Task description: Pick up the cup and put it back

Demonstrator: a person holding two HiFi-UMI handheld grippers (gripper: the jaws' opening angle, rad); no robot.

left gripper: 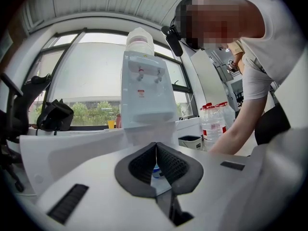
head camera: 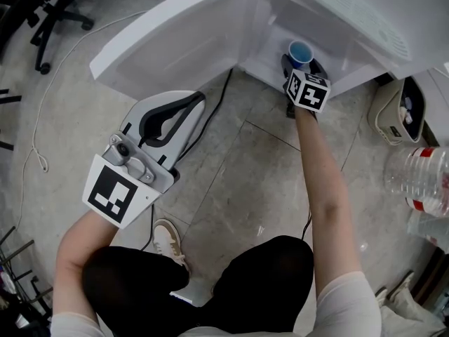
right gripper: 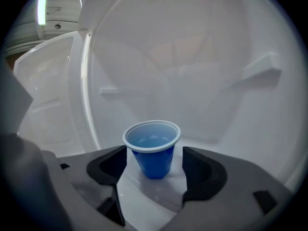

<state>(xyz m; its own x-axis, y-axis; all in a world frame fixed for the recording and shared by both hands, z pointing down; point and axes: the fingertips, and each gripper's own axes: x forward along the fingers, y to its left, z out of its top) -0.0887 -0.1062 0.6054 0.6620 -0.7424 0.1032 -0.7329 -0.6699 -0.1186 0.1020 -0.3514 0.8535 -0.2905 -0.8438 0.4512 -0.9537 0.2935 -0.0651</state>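
Right gripper view gives us the clearest read: the right hand-held gripper has its jaws spread, and the cup stands between them at lower centre of the frame. We see a gap between each pad and the cup's wall, narrower on the left side of the frame, so nothing is pinched. The cup is blue with a white rim, upright, mouth up, resting on the floor of the white cabinet.

From the head view the same cup sits at upper right, inside the open cabinet, with the right hand-held gripper reaching up to it from below in the frame. The left hand-held gripper is at left of centre, well apart from the cup and outside the cabinet. Its own view shows its pads pressed together with nothing in them.

What matters for any next move, as we judge it, is this. The cup's long axis is vertical and lies dead ahead of the right jaws, centred in their opening. A squeeze would take it by the sides. A straight pull back would leave it standing, which seems the likelier step if the cup has already been put back.
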